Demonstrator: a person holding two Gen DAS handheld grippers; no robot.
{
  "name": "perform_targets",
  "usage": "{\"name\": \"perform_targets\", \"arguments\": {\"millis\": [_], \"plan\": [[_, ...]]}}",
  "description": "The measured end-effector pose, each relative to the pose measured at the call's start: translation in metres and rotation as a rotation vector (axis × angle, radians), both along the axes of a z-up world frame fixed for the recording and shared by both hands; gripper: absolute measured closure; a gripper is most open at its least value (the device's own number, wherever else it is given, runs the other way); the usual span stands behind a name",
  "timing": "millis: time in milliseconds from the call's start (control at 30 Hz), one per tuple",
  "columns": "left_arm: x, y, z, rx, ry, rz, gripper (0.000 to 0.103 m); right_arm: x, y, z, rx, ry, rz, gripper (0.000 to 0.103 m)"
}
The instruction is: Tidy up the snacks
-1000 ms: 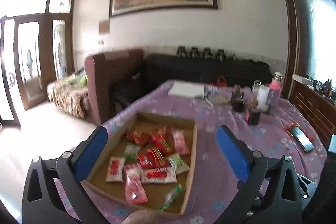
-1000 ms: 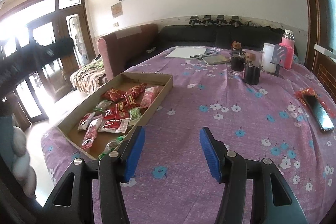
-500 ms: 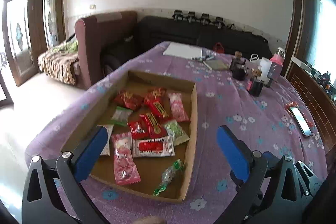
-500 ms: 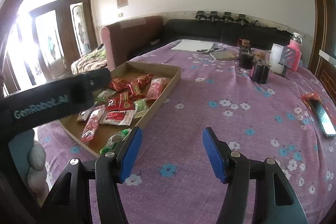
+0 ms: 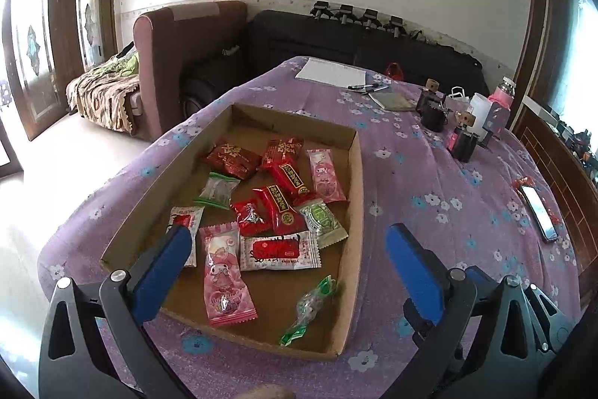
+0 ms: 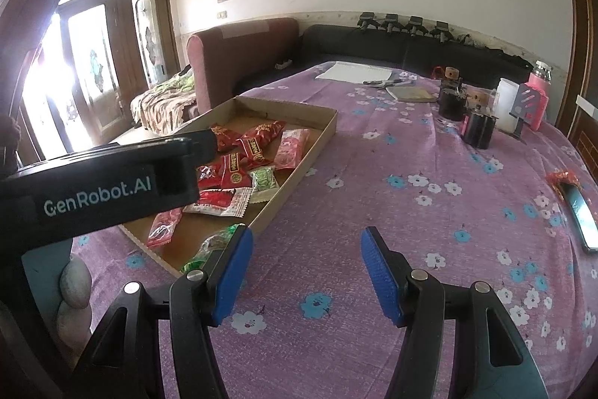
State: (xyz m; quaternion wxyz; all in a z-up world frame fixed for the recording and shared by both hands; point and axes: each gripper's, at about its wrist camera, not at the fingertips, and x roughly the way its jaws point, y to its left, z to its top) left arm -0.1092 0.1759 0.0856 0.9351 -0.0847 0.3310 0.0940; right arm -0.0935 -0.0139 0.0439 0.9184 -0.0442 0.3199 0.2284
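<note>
A shallow cardboard tray (image 5: pixel 357 174) is sitting mid-frame on the purple tablecloth (image 5: pixel 429 182), holding wrapped snacks (image 5: pixel 276 197). The left gripper (image 5: pixel 287 264) and right gripper (image 6: pixel 306 268) are hovering wide-jawed, gripping nothing.

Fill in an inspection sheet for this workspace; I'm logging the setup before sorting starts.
Surface: table under purple flowered cloth.
Job's things: wrapped snacks loose in cardboard tray; pink packet nearest, green candy by it.
Clutter: phone, dark jars, notepad, pink bottle.
Grippers: left gripper over tray, jaws open, empty; right gripper over bare cloth, jaws open, empty.
Cables: nothing seen.
Surroundings: sofa, framed painting, glazed doors.
</note>
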Motion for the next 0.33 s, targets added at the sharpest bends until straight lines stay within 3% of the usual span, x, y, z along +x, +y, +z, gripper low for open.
{"name": "perform_targets", "arguments": {"millis": [333], "plan": [[0.004, -0.018, 0.010, 0.023, -0.010, -0.057, 0.000, 0.002, -0.011, 0.001, 0.017, 0.008, -0.029, 0.041]]}}
